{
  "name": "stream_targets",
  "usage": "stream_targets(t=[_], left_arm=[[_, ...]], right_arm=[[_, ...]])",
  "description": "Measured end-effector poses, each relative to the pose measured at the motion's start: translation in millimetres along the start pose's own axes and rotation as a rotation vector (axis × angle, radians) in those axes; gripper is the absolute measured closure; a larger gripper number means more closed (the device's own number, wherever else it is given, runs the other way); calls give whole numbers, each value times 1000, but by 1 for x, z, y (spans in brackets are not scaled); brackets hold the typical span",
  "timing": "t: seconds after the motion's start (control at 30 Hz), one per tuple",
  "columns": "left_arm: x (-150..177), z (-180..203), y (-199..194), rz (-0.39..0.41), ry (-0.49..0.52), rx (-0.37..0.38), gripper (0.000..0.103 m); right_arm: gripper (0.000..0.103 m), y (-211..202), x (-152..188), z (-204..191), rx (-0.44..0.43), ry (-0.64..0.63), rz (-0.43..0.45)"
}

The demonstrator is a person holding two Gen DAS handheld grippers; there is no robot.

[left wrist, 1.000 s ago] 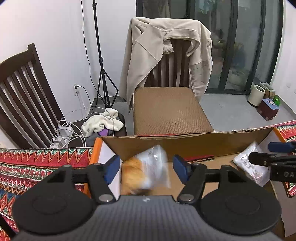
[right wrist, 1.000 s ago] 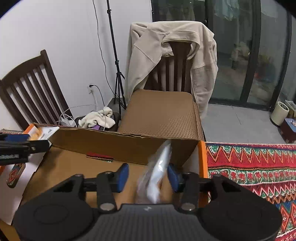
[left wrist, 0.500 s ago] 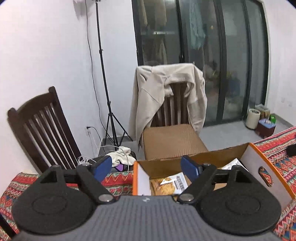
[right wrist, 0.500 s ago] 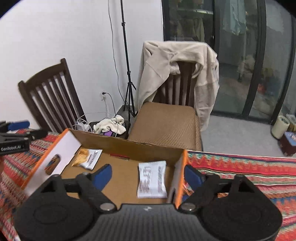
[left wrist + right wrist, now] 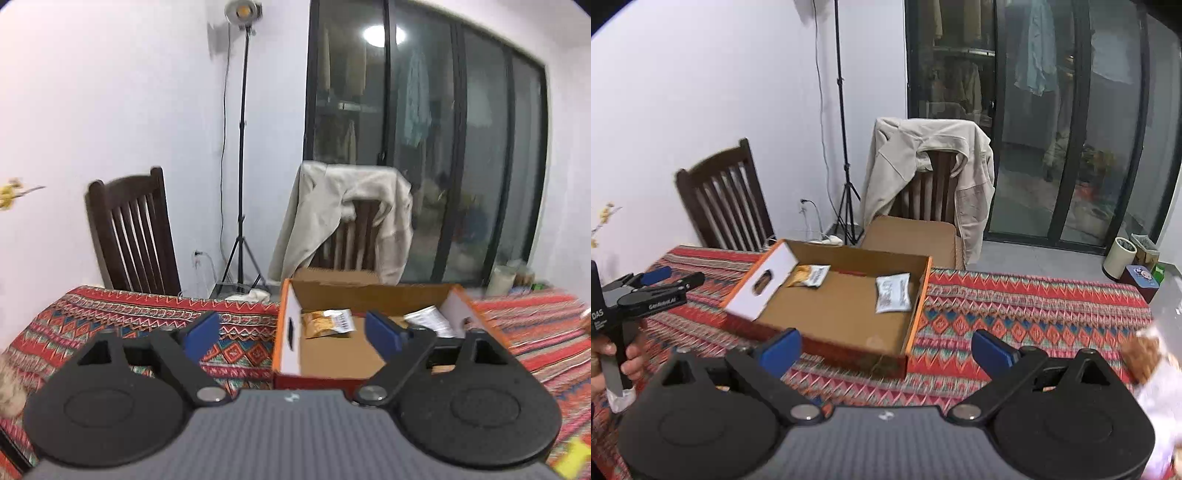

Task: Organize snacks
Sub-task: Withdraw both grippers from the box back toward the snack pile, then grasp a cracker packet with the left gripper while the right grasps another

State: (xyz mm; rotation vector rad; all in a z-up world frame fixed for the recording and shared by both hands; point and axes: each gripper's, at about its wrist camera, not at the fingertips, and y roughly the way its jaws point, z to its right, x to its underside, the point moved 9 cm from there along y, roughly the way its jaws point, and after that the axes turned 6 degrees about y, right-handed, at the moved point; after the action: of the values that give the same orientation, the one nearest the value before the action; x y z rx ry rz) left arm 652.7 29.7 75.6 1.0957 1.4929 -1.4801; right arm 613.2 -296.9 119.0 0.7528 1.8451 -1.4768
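Note:
An open cardboard box (image 5: 846,314) with orange rims stands on the patterned tablecloth; it also shows in the left wrist view (image 5: 336,354). Inside lie an orange snack packet (image 5: 809,276) at the back left and a white snack packet (image 5: 893,292) at the right; both show in the left wrist view, orange (image 5: 327,322) and white (image 5: 428,319). My left gripper (image 5: 293,334) is open and empty, pulled back in front of the box; it also shows in the right wrist view (image 5: 661,278). My right gripper (image 5: 886,347) is open and empty, in front of the box.
A snack with a brown top (image 5: 1145,354) lies at the right table edge. A yellow item (image 5: 574,454) lies at the lower right. Behind the table stand a dark wooden chair (image 5: 724,199), a chair with a beige jacket (image 5: 931,173) and a light stand (image 5: 846,147).
Both grippers let go of their packets into the box a second ago, then opened wide and drew back and up from the box.

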Motion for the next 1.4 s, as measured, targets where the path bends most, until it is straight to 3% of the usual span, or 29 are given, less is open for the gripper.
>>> stream_targets(t=[0.17,0.33,0.57,0.67,0.77,0.87,1.0,1.4], left_arm=[[22,7,-95,33,-71,57,4],[67,20,-174,-34,24,45,2],[144,30,-282,19,70,71,0],[170,41,-318,64,109,52,0],[196,45,-345,71,64,58,0],[218,41,-357,44,64,36,0],[229,36,-361,28,72,9,0],[230,34,-329,-31,54,36,0]], right_arm=[[2,-62,59,-12,-73,35,82],[0,-112,129,-30,-140,42,179],[0,-164,223,-47,-173,62,303],[0,-179,266,-56,-139,38,333],[0,-193,303,-67,-111,30,332],[0,-201,338,-74,-108,26,318],[0,-205,362,-79,-33,-50,296],[0,-184,357,-83,-4,-49,264]])
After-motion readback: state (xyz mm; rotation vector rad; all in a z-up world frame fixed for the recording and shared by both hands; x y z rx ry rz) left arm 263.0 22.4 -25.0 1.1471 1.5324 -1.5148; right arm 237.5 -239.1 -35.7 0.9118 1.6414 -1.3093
